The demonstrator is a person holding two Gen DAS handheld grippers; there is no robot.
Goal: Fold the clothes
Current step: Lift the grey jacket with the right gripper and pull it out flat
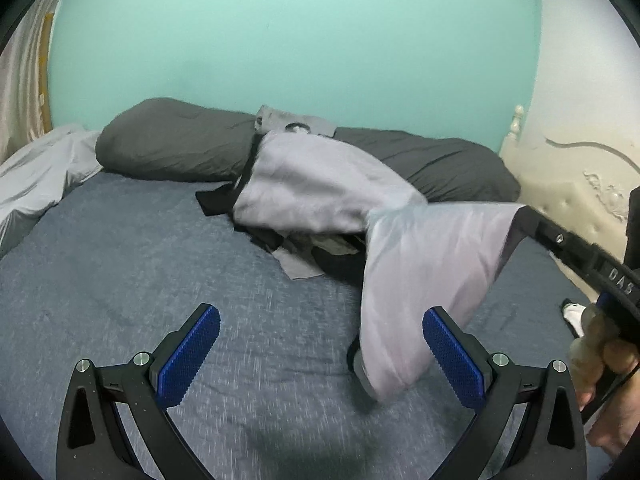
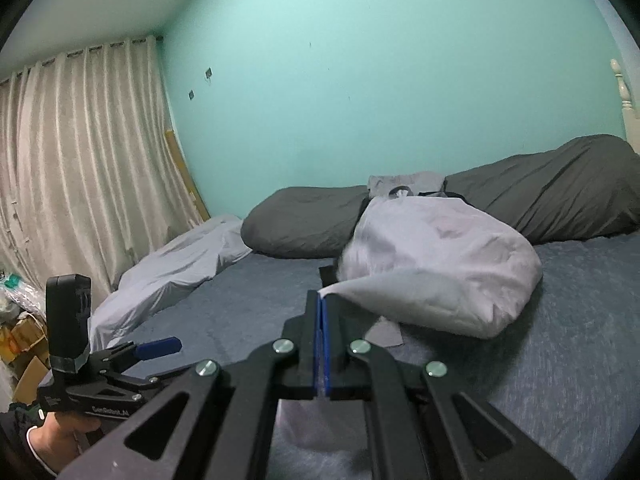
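A light grey garment hangs lifted over the blue bed sheet, one end still draped on a pile of dark and grey clothes. My right gripper is shut on an edge of this garment and holds it up; it also shows in the left wrist view at the right. My left gripper is open and empty, low over the sheet, with the garment's hanging end just inside its right finger. It also shows in the right wrist view.
A long dark grey pillow lies along the teal wall, with a grey garment on top. A crumpled white sheet lies at the bed's left edge. A cream headboard stands right. Curtains and boxes are left.
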